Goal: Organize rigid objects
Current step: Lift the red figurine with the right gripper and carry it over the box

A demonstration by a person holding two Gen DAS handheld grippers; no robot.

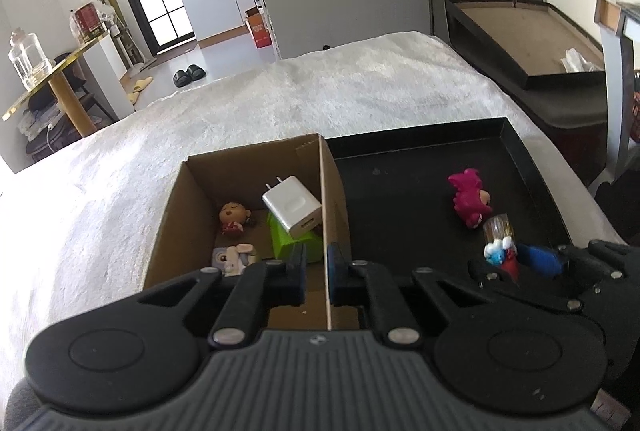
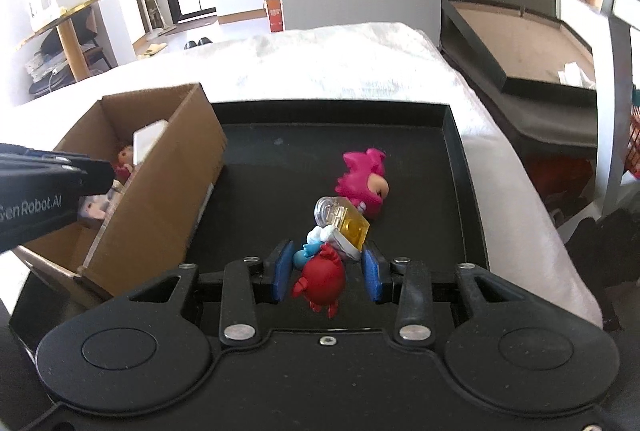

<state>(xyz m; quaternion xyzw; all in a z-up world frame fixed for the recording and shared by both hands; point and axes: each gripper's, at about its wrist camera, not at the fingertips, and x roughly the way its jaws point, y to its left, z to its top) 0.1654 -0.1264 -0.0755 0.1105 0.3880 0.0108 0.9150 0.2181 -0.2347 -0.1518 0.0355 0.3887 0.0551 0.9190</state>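
My right gripper (image 2: 329, 269) stands part open around a red round-bodied toy figure (image 2: 322, 277) near the front edge of the black rectangular tray (image 2: 456, 151), though I cannot tell whether the blue pads (image 2: 282, 269) press it. My left gripper (image 1: 319, 267) is nearly shut, astride the right wall of the open brown cardboard box (image 1: 172, 215), which sits against the tray's left edge and holds a white charger plug (image 1: 292, 205).

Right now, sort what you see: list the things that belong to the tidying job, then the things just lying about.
Job: cardboard box; black tray; pink toy; yellow bottle; red toy in the right tongs; white charger; green block.
Lying about: black slippers; glass jar; orange carton.
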